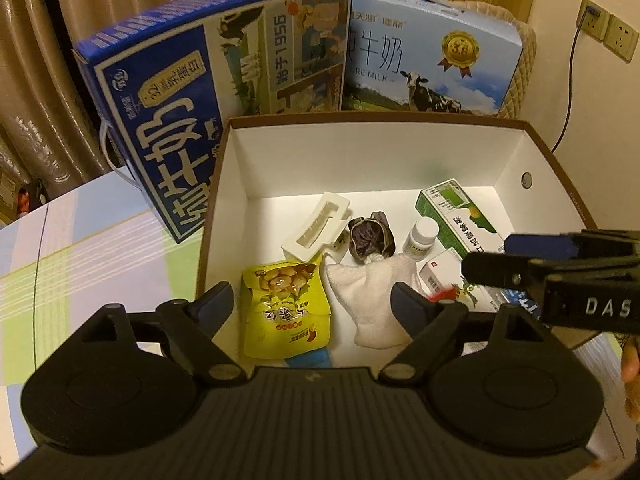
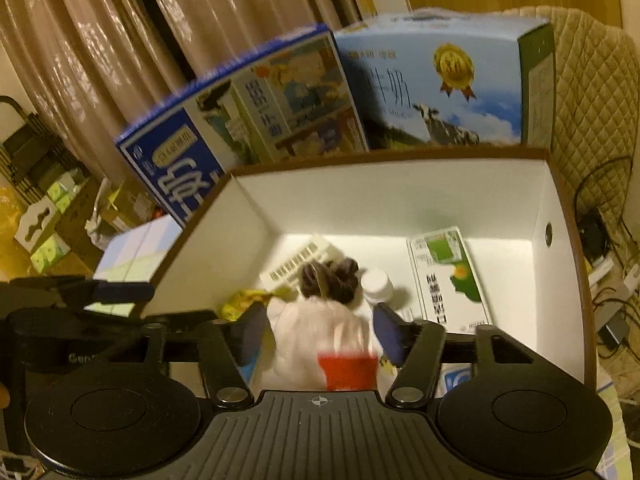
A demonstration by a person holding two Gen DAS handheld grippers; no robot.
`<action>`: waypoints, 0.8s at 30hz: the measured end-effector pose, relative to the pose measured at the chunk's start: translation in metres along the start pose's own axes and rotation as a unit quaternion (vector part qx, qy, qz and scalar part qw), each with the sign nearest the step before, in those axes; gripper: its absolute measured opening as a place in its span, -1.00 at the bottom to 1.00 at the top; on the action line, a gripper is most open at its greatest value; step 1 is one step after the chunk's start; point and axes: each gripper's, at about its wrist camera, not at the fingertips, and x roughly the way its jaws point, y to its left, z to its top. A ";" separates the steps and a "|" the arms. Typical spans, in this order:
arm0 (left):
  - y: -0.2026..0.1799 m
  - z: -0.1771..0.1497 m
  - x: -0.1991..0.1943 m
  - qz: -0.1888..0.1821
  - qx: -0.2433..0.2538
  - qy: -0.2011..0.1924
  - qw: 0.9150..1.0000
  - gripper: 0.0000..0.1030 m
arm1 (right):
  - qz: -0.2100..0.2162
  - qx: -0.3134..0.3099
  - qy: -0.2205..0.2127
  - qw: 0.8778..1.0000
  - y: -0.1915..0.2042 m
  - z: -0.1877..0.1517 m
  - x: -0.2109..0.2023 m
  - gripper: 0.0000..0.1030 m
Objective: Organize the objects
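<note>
Both grippers hover over the box (image 1: 224,184), left gripper (image 1: 312,304) and right gripper (image 2: 320,332) with fingers wide, above the pouch (image 1: 286,308) and cloth (image 1: 376,296)

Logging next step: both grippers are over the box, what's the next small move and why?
Probably lift both grippers clear of the box. The left gripper and right gripper are open and hold nothing; the snack packet and white cloth already lie on its floor.

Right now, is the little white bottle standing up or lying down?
Standing up. The white bottle shows its cap on top in the box, beside the green carton.
</note>
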 end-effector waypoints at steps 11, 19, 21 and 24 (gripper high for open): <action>0.003 -0.018 -0.053 0.000 -0.004 -0.037 0.999 0.83 | -0.003 0.021 -0.041 0.999 0.002 -0.004 -0.058 0.39; 0.009 -0.053 -0.108 0.019 -0.017 -0.068 0.997 0.95 | -0.018 0.032 -0.041 0.998 0.011 -0.042 -0.110 0.41; 0.010 -0.063 -0.121 0.017 -0.023 -0.071 0.997 0.98 | -0.020 0.033 -0.036 0.999 0.016 -0.055 -0.121 0.41; 0.013 -0.079 -0.138 0.011 -0.033 -0.074 0.997 0.98 | -0.025 0.032 -0.027 0.999 0.025 -0.072 -0.134 0.41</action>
